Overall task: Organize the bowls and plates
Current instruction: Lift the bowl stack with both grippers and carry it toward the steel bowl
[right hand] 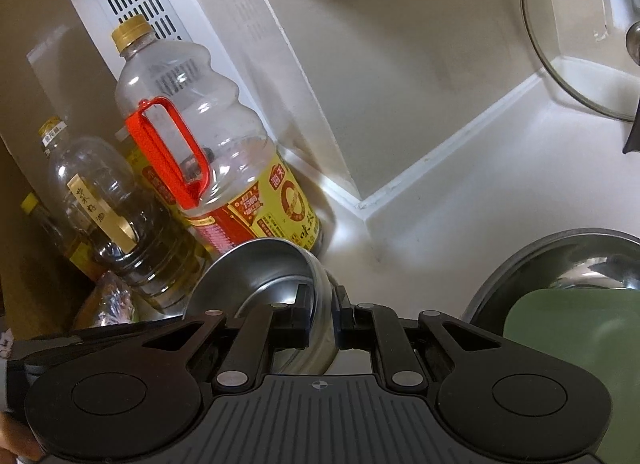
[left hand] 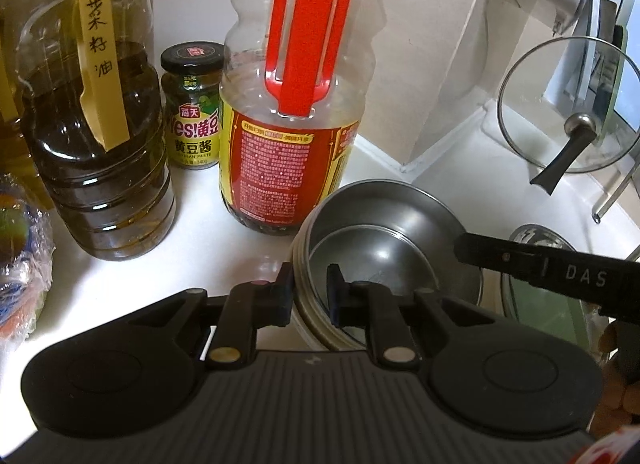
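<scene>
A stack of steel bowls [left hand: 384, 240] stands on the white counter [left hand: 224, 240] in front of the bottles. My left gripper [left hand: 310, 292] is shut on the stack's near-left rim, one finger outside, one inside. My right gripper [right hand: 323, 318] is shut on the opposite rim of the same bowls [right hand: 264, 268]; its black finger [left hand: 520, 260] shows in the left wrist view reaching in from the right. A steel plate or wok [right hand: 580, 264] with a green piece [right hand: 568, 340] on it lies at the right.
A dark oil bottle [left hand: 100, 135], a bean paste jar [left hand: 194, 103] and a red-handled sauce bottle [left hand: 296, 103] stand close behind the bowls. A glass pot lid [left hand: 568, 111] leans at the right wall. A wrapped bundle [left hand: 20, 256] lies at far left.
</scene>
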The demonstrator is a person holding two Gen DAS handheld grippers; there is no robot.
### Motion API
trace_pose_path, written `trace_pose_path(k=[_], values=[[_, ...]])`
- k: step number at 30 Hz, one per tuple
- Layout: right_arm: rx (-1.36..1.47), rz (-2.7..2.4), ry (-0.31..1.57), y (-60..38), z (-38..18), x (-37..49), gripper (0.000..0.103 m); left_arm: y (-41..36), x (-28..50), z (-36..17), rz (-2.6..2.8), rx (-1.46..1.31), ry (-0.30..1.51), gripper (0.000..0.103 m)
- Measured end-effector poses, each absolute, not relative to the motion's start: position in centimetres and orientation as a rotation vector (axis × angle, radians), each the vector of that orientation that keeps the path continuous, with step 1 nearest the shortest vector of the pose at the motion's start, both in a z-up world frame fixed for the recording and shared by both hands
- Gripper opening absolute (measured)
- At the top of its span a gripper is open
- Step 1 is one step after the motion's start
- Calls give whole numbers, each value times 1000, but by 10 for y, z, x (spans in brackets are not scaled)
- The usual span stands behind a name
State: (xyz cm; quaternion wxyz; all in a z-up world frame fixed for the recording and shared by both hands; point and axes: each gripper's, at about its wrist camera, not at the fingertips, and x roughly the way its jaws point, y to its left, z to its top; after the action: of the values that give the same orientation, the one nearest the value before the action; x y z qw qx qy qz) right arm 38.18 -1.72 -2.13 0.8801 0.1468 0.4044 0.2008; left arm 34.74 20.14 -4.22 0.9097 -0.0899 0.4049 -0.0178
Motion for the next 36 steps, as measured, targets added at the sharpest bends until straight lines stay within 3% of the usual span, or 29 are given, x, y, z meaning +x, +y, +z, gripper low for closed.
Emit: trace_pose_path(k=[5, 6, 8, 9, 18, 20, 23, 36], values=[[354, 412, 868, -22, -24, 387, 15, 204, 347, -37, -19, -200, 825, 16], [355, 407, 869, -23, -24, 388, 19, 203, 346, -35, -10, -190, 816, 20], [330, 388, 867, -22, -23, 389, 45, 203, 346, -33, 3, -174, 810, 28], [325, 381, 864, -22, -24, 389, 46, 204, 348, -35, 4, -174, 815, 30], [356, 370, 956, -14, -51, 407, 45, 205, 367, -53, -25, -226, 890, 30], [356, 375, 956, -13, -52, 408, 34, 205, 369, -55, -33, -236, 896, 29], [360, 378, 968, -10, -53, 409, 31, 205, 368, -56, -31, -234, 893, 29], [334, 370, 1004, -16, -50, 389, 28, 202, 338, -54, -70, -252, 915, 25]])
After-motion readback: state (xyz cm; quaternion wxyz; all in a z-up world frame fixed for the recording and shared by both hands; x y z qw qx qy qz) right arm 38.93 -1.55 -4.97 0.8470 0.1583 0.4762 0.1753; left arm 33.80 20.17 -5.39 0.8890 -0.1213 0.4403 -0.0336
